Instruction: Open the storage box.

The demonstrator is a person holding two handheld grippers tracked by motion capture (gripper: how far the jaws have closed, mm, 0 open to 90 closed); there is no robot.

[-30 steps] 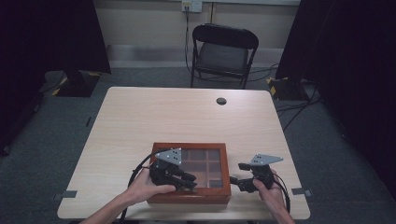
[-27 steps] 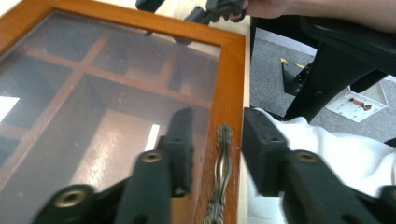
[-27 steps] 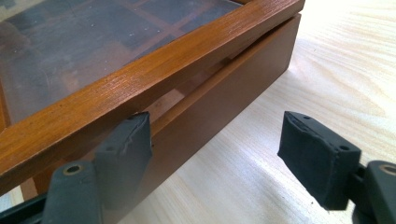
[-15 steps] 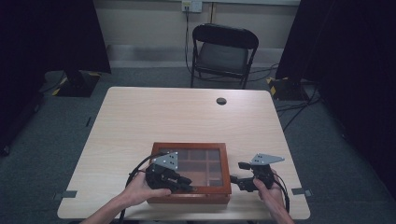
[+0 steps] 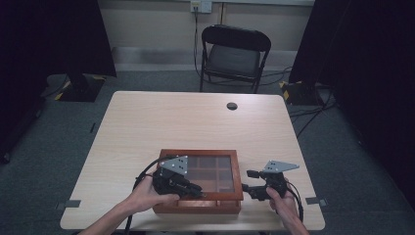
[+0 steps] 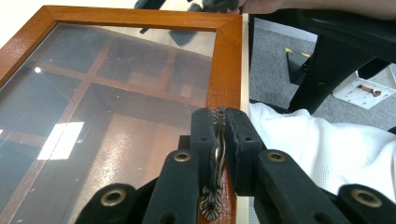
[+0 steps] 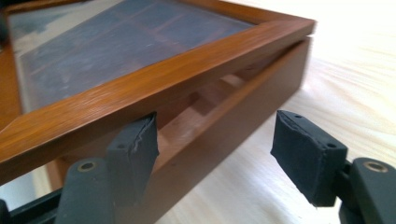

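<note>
The reddish-brown wooden box with a hinged glass-paned lid (image 5: 198, 180) sits at my table's near edge. My left gripper (image 6: 219, 140), jaws just closing, pinches its small brass handle (image 6: 218, 140), the safe hold on fragile glass. My right gripper (image 7: 219, 154), jaws just narrowing, grips nothing beside the slightly lifted lid's corner.

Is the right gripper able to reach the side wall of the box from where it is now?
Probably yes: the right gripper stands open right at the box, beside its raised lid, and nothing lies between.
</note>
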